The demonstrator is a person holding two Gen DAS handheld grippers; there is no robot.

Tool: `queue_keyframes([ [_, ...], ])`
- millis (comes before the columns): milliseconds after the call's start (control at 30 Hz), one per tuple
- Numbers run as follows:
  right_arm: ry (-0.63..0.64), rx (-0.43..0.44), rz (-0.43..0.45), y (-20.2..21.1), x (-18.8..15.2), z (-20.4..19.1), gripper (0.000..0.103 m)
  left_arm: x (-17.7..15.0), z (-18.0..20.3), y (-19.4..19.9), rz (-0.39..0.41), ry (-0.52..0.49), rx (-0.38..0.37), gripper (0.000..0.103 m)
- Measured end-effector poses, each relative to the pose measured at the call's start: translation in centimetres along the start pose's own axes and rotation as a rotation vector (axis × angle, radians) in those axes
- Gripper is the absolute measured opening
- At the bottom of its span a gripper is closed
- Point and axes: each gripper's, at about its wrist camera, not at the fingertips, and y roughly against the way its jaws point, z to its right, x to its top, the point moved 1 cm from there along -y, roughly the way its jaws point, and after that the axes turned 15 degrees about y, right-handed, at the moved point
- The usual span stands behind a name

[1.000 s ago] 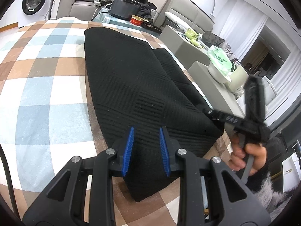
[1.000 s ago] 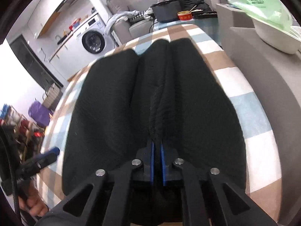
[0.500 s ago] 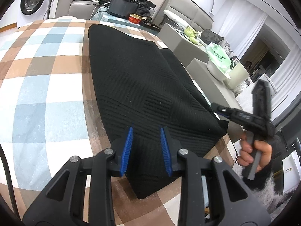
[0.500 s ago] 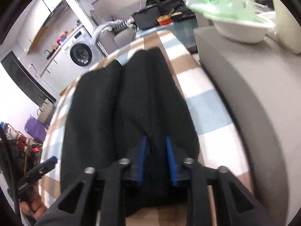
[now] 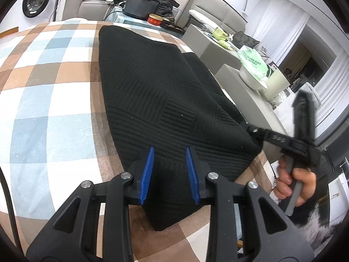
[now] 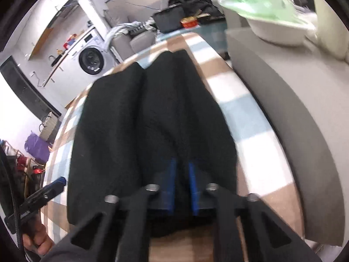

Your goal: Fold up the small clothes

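Note:
A black ribbed knit garment (image 5: 161, 100) lies folded lengthwise on the checked tablecloth (image 5: 43, 100); it also shows in the right wrist view (image 6: 152, 120). My left gripper (image 5: 169, 155) is open, its blue pads just above the garment's near end. My right gripper (image 6: 182, 166) is open at the garment's near right corner, empty. The right gripper also shows in the left wrist view (image 5: 253, 128), at the garment's right corner.
A grey block (image 6: 283, 113) stands along the table's right side and bears a white bowl with a green bag (image 5: 254, 69). A black box and a red tin (image 5: 156, 19) stand beyond the far end. A washing machine (image 6: 91, 60) is at the back left.
My right gripper was shut on the garment's middle fold, opened and let it go. The folded garment now lies flat. Both grippers have drawn back slightly toward the near end.

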Motion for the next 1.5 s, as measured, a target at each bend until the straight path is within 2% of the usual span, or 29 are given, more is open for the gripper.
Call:
queue_keyframes([
  [100, 0.058, 0.001, 0.079, 2.3, 1.3, -1.2, 0.006, 0.2, 0.0, 0.2, 0.012, 0.007, -0.002, 0.026],
  [200, 0.062, -0.010, 0.144, 4.7, 2.0, -0.9, 0.006, 0.3, 0.0, 0.0, 0.014, 0.007, 0.003, 0.026],
  [300, 0.026, -0.047, 0.104, 3.8, 1.0, 0.9, 0.006, 0.3, -0.3, -0.6, -0.001, 0.020, 0.014, 0.026],
  [367, -0.008, -0.050, 0.006, 1.2, 0.3, 2.1, 0.007, 0.3, -0.5, -1.0, -0.013, 0.026, 0.022, 0.026],
  [433, -0.032, -0.045, -0.029, 0.0, -0.2, 2.8, 0.012, 0.3, -0.6, -1.1, -0.011, 0.024, 0.027, 0.026],
  [533, -0.020, -0.044, 0.010, 1.2, 0.4, 2.7, 0.027, 0.7, -0.9, -0.9, -0.003, 0.031, 0.020, 0.026],
  [600, -0.002, -0.036, 0.043, 1.9, 1.2, 2.5, 0.030, 1.1, -0.9, -0.9, 0.003, 0.035, 0.012, 0.026],
  [700, 0.030, 0.013, 0.050, 1.4, 3.1, 1.5, 0.042, 1.7, -0.8, -1.0, 0.013, 0.026, 0.014, 0.026],
  [800, 0.069, 0.062, 0.030, -0.4, 5.1, -0.1, 0.043, 2.4, -1.0, -1.2, 0.027, 0.020, 0.028, 0.030],
  [1067, 0.061, 0.164, -0.063, -7.8, 9.4, -2.5, 0.043, 3.8, -2.6, -1.5, 0.038, 0.070, 0.036, 0.031],
  [1100, 0.059, 0.163, -0.088, -8.7, 9.6, -2.6, 0.038, 3.9, -2.7, -1.4, 0.039, 0.072, 0.036, 0.031],
  [1133, 0.067, 0.165, -0.108, -9.5, 9.7, -2.8, 0.027, 4.0, -2.9, -1.4, 0.042, 0.074, 0.038, 0.031],
  [1167, 0.075, 0.165, -0.108, -9.7, 9.9, -2.9, 0.023, 4.0, -3.0, -1.3, 0.044, 0.074, 0.038, 0.031],
  [1200, 0.091, 0.159, -0.111, -10.0, 10.1, -3.1, 0.014, 4.1, -3.2, -1.4, 0.045, 0.076, 0.037, 0.031],
  [1267, 0.131, 0.165, -0.082, -9.3, 10.7, -3.7, 0.009, 4.2, -3.5, -1.4, 0.045, 0.082, 0.041, 0.031],
  [1400, 0.195, 0.073, 0.034, -5.2, 11.9, -3.9, 0.008, 4.3, -3.6, -1.1, 0.055, 0.090, 0.036, 0.031],
  [1500, 0.183, 0.000, 0.017, -5.5, 11.7, -2.9, 0.009, 4.3, -3.1, -1.3, 0.056, 0.076, 0.031, 0.031],
])
